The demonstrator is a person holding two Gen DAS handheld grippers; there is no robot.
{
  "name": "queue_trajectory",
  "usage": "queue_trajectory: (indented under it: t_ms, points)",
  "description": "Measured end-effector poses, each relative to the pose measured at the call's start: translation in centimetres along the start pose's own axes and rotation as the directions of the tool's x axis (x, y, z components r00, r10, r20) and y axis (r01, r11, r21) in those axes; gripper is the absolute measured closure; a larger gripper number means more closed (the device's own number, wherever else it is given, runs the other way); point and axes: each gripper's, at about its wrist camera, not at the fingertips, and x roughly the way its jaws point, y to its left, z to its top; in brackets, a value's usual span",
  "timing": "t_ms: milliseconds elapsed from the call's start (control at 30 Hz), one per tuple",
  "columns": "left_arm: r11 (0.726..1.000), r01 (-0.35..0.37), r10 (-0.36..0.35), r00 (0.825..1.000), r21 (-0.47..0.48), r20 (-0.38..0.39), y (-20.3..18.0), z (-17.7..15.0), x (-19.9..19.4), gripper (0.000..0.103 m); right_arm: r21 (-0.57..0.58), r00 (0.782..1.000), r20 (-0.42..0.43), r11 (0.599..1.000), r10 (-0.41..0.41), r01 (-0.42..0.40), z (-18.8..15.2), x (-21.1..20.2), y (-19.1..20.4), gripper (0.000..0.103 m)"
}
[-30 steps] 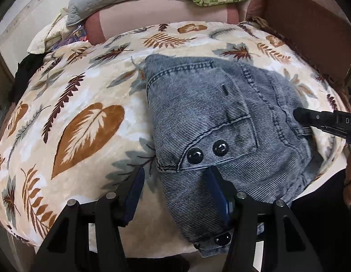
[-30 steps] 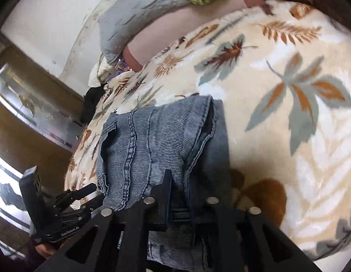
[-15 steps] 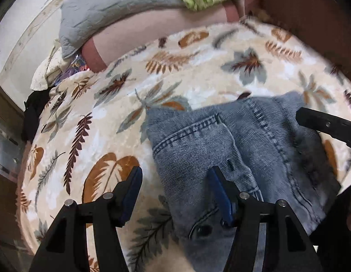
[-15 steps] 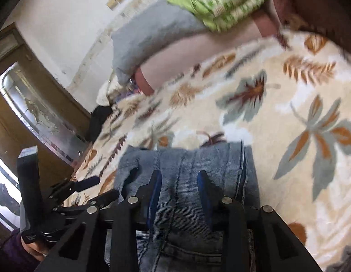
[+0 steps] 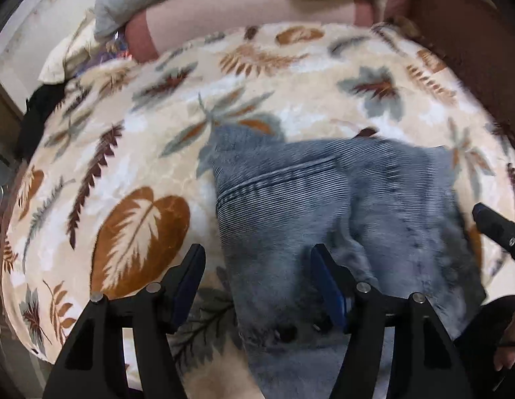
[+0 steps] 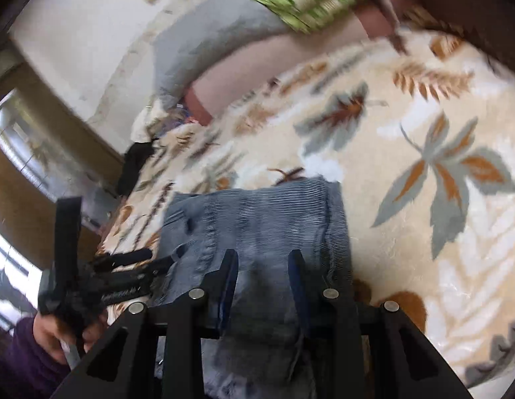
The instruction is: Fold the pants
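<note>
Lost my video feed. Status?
Left gripper opening, nothing gripped. Right gripper open above folded pants. Pants flat on leaf-print blanket. Nothing obstructing.

Ribbed, faded blue denim on the pants (image 5: 340, 206). Plush, fuzzy fleece on the leaf-print blanket (image 5: 131, 173). Matt black plastic with shiny metal rivets on the left gripper (image 5: 257, 276) and right gripper (image 6: 262, 276). Crinkled grey cloth on the pillow (image 6: 204, 43) at eleven o'clock.

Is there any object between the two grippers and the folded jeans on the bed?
Nothing visible stands in the way. The jeans lie folded on the leaf-print blanket, directly below the left gripper, whose jaws are opening, and the right gripper. The pillows lie far behind.
</note>
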Motion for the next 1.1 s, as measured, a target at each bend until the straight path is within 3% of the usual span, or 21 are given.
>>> queue_trajectory:
  t_ms: [167, 300, 400, 467, 567, 667, 733, 900, 1100]
  points:
    - [0.997, 0.040, -0.048, 0.992, 0.073, 0.117, -1.1, -2.0, -4.9, 0.036, -0.049, 0.999, 0.006, 0.998, 0.040, -0.040, -1.5, -1.5, 1.9, 0.068]
    - [0.991, 0.044, -0.052, 0.997, 0.130, 0.061, -2.0, -3.8, -4.0, 0.036, -0.074, 0.996, -0.081, 0.997, -0.029, 0.023, -2.7, 0.4, 2.0, 0.068]
    - [0.992, 0.017, -0.013, 0.999, 0.124, -0.030, -2.0, -5.1, -1.3, 0.035, -0.051, 0.984, -0.168, 0.997, -0.057, 0.049, -3.2, 2.4, 0.9, 0.068]
    - [0.995, 0.005, 0.001, 0.998, 0.095, -0.063, -1.5, -5.5, 0.2, 0.022, -0.015, 0.976, -0.214, 0.999, -0.041, 0.039, -3.4, 3.5, 0.1, 0.068]
    - [0.996, -0.040, 0.045, 0.997, 0.077, -0.061, -1.2, -5.4, 0.9, 0.012, 0.012, 0.976, -0.217, 1.000, -0.014, 0.017, -3.2, 3.7, -0.6, 0.068]
    - [0.984, -0.084, 0.089, 0.996, 0.155, -0.025, -2.1, -5.4, 1.3, 0.006, 0.060, 0.976, -0.218, 0.998, 0.022, -0.009, -3.0, 3.9, -1.4, 0.068]
    - [0.982, -0.112, 0.114, 0.994, 0.153, -0.001, -1.9, -5.4, 2.1, 0.000, 0.081, 0.975, -0.218, 0.997, 0.036, -0.019, -3.1, 3.9, -1.8, 0.068]
    - [0.999, -0.008, 0.011, 0.998, 0.035, -0.069, 0.2, -5.1, 2.9, 0.000, 0.064, 0.976, -0.214, 0.998, 0.028, -0.015, -3.2, 4.1, -1.5, 0.067]
    - [0.999, -0.041, 0.042, 0.996, 0.012, -0.076, 0.0, -5.1, 1.8, 0.000, 0.068, 0.978, -0.205, 0.997, 0.037, -0.024, -3.4, 3.8, -1.7, 0.067]
